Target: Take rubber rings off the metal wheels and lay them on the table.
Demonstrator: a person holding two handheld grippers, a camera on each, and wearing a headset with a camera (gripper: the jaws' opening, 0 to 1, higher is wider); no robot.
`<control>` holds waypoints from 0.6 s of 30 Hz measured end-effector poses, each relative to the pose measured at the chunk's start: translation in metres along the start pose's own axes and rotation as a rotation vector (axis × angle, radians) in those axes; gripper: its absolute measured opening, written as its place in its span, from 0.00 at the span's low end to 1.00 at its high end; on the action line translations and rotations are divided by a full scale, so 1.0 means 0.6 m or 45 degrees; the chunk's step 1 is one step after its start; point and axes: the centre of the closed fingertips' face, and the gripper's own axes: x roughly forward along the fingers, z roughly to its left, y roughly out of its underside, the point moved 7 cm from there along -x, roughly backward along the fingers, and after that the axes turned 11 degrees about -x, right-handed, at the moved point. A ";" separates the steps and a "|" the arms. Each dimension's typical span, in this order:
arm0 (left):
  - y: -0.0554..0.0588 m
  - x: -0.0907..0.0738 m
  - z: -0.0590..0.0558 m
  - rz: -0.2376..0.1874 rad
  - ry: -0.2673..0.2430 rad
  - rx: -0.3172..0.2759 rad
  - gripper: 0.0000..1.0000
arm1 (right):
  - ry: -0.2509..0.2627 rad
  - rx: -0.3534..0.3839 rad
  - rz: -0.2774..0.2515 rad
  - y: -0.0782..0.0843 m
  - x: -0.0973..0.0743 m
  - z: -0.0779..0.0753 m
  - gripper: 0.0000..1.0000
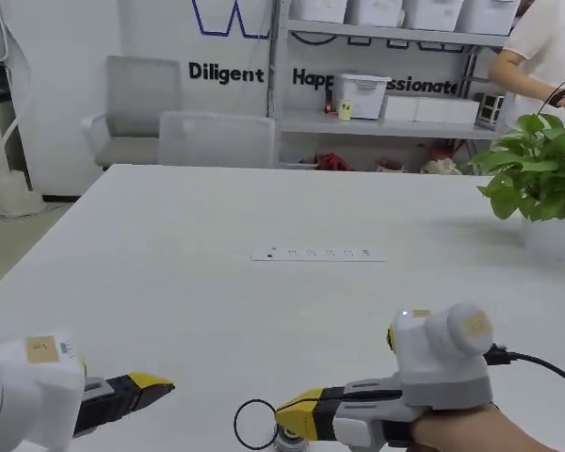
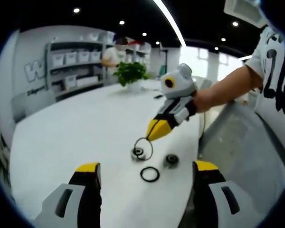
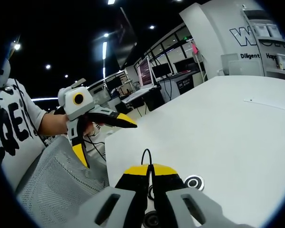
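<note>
The right gripper (image 1: 297,414), a grey and white tool with yellow-tipped black jaws, lies low over the near edge of the white table (image 1: 264,311), right of centre. Its jaws are pressed together on a thin black rubber ring (image 1: 235,424), which hangs as an open loop off the tips on their left side. Just under those tips a small round metal wheel (image 1: 287,439) sits on the table. In the left gripper view the loop's lower edge overlaps this wheel, and I cannot tell whether they touch. That view also shows a second small metal wheel (image 2: 171,160) close by, towards the table's near edge, and a loose black rubber ring (image 2: 140,174) lying flat on the table, just beside both wheels and apart from them. The left gripper (image 2: 146,167), matching in make, is held at the near left with its jaws spread wide and nothing between them, well apart from the rings and wheels. Farther across the table lies a flat white power strip (image 1: 318,253), and a leafy green plant in a white pot (image 1: 537,174) stands at the far right.
</note>
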 end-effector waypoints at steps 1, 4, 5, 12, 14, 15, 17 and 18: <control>0.002 -0.001 0.000 0.001 -0.003 -0.004 0.80 | 0.000 0.003 0.005 0.002 0.001 -0.001 0.00; 0.009 -0.005 0.003 0.000 -0.011 -0.019 0.80 | -0.002 0.023 0.023 0.011 0.002 -0.002 0.00; 0.011 -0.006 0.003 0.001 -0.012 -0.022 0.80 | -0.004 0.030 0.028 0.013 0.003 -0.002 0.00; 0.024 -0.012 0.006 0.018 -0.024 -0.015 0.81 | -0.031 0.053 0.071 0.026 0.011 0.003 0.00; 0.026 -0.015 0.008 0.023 -0.028 -0.014 0.81 | -0.037 0.049 0.086 0.030 0.014 0.003 0.00; 0.026 -0.016 0.009 0.023 -0.031 -0.014 0.81 | -0.040 0.050 0.095 0.032 0.016 0.003 0.00; 0.026 -0.018 0.008 0.017 -0.034 -0.019 0.81 | -0.043 0.054 0.105 0.035 0.018 0.004 0.00; 0.026 -0.018 0.007 0.015 -0.034 -0.019 0.81 | -0.044 0.057 0.109 0.036 0.019 0.004 0.00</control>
